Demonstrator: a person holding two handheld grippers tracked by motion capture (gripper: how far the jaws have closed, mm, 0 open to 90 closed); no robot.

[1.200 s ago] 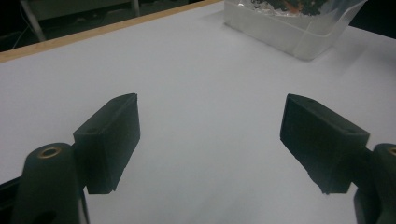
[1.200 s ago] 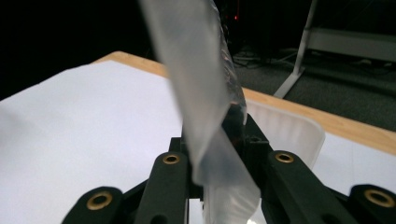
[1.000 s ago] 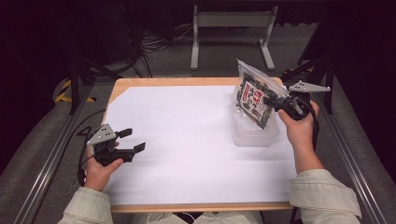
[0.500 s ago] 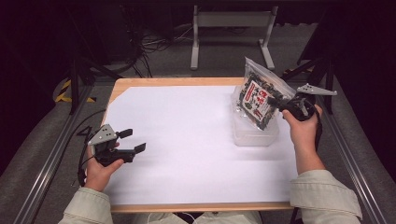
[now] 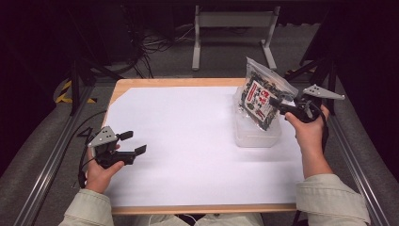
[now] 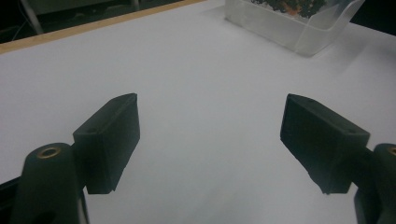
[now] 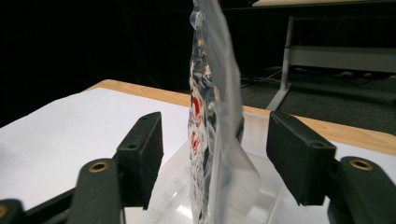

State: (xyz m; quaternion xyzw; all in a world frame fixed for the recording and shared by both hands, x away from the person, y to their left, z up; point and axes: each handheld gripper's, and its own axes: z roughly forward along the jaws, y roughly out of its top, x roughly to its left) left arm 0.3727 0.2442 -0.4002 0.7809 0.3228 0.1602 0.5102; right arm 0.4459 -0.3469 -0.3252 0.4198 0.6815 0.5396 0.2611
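A clear plastic bag (image 5: 261, 96) with dark contents and a red-and-white label stands nearly upright, its lower end in a clear plastic container (image 5: 256, 136) at the table's right. My right gripper (image 5: 277, 101) is at the bag's right edge. Its jaws have just been opening. In the right gripper view the bag (image 7: 210, 140) stands edge-on between the two pads with a gap on each side. My left gripper (image 5: 133, 142) rests open over the white sheet at the near left, with nothing between its jaws (image 6: 210, 140). The container (image 6: 299, 32) shows far off in the left gripper view.
A white sheet (image 5: 188, 127) covers the wooden table, whose bare edge (image 5: 179, 82) shows at the back. Metal rails run along both sides. A metal stand (image 5: 233, 28) and cables lie on the floor beyond.
The right hand and the bag have shifted slightly to the right over the container. The left gripper has stayed where it was.
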